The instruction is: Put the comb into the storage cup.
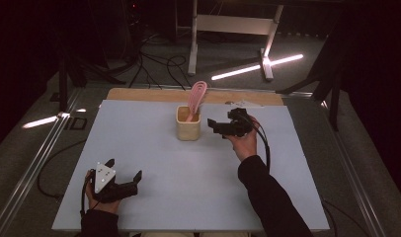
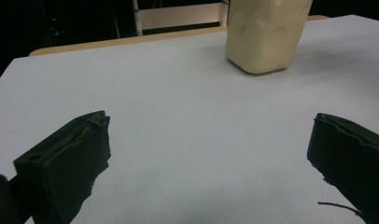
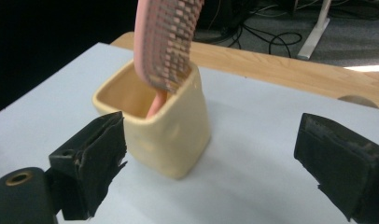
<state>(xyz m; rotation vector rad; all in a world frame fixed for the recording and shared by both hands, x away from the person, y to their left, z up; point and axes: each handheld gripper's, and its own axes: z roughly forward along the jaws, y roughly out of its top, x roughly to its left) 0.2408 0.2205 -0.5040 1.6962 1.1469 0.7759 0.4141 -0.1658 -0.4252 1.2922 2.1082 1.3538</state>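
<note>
The right gripper (image 1: pixel 219 127) hangs just beside the cup (image 1: pixel 188 123), on its right side, with the jaws standing wide apart and nothing between them. In the right gripper view the cup (image 3: pixel 162 130) sits close in front of the jaws, a little to the left of their middle. The pink brush (image 1: pixel 196 98) stands in the cup with its handle down and leans on the far rim; its head with the bristles (image 3: pixel 171 44) rises above the rim.

The left gripper (image 1: pixel 123 178) rests low near the front left corner of the table (image 1: pixel 154 163), well apart from the cup, and its jaws are also spread with nothing held.

I judge that the placing of the brush is done, because it already stands inside the cup and no gripper touches it. What seems left is only to draw the right gripper away, or to take the brush out again; I cannot tell which.

By count: one cup, one brush, two grippers, one table.
</note>
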